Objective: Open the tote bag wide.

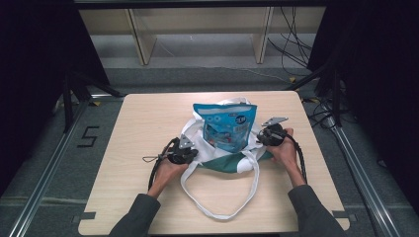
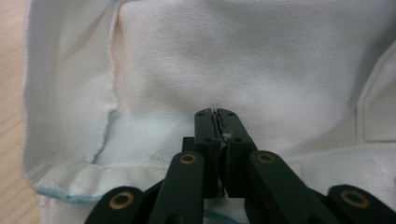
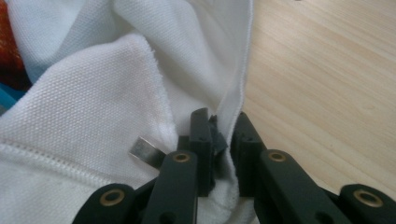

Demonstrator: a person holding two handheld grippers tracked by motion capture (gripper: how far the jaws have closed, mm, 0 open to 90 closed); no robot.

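The white tote bag [image 1: 225, 153] lies between both; left gripper [image 2: 218, 122] and right gripper [image 3: 219, 128] each pinch its rim.

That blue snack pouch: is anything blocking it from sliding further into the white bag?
Nothing visible blocks it. The blue pouch sits partly inside the white tote bag, whose mouth the left tongs and right tongs each grip by the fabric on either side.
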